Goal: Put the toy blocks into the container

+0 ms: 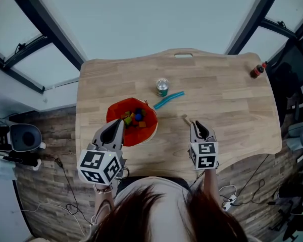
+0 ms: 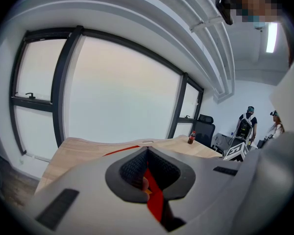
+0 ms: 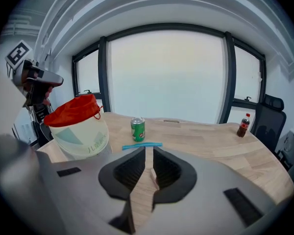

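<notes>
The container (image 1: pixel 147 133) is a white bucket lined with a red bag, and several coloured toy blocks (image 1: pixel 133 118) lie inside it. It also shows at the left of the right gripper view as the bucket (image 3: pixel 81 133). My left gripper (image 1: pixel 119 125) hovers over its near-left rim with the jaws almost together. Only a thin slit shows between them, with red lining behind it. My right gripper (image 1: pixel 194 123) is low over the table to the container's right. It is shut on a small pale wooden block (image 1: pixel 186 118) that sticks out past its tips.
A green can (image 1: pixel 162 86) and a blue stick (image 1: pixel 168 100) lie behind the container. A cola bottle (image 1: pixel 257 70) stands at the far right corner. The table (image 1: pixel 227 110) has a curved near edge close to both grippers. People stand in the room beyond.
</notes>
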### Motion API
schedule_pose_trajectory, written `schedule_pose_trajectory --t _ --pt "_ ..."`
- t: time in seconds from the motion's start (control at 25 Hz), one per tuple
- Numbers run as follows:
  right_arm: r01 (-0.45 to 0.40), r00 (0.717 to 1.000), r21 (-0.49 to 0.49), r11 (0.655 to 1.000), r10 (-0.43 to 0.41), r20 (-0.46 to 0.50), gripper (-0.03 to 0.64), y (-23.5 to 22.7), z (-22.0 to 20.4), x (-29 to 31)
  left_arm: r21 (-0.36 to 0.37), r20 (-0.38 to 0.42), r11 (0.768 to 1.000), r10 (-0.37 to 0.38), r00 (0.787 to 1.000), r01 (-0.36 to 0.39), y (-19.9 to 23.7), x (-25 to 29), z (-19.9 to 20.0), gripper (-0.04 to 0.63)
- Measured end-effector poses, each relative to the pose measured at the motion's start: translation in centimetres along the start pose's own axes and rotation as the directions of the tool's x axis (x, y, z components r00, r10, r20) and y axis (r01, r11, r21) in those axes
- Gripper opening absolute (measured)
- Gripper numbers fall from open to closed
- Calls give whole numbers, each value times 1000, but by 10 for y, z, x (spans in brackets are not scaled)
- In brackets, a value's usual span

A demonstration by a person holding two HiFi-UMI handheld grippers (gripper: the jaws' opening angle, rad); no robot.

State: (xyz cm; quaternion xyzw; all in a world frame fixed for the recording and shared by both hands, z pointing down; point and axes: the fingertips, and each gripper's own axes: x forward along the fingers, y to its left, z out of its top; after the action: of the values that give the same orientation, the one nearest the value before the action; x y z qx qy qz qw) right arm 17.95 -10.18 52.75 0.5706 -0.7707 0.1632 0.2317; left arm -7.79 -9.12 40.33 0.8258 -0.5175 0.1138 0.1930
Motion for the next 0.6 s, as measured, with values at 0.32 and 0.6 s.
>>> schedule_pose_trajectory --t 0.32,0.6 --pt "-26 998 -49 998 24 -50 49 -9 -18 12 -7 1 1000 22 1000 -22 -6 7 -1 11" --pt "-57 995 -78 995 51 -84 49 -14 -27 24 -10 -7 999 40 999 -40 -8 10 -4 11"
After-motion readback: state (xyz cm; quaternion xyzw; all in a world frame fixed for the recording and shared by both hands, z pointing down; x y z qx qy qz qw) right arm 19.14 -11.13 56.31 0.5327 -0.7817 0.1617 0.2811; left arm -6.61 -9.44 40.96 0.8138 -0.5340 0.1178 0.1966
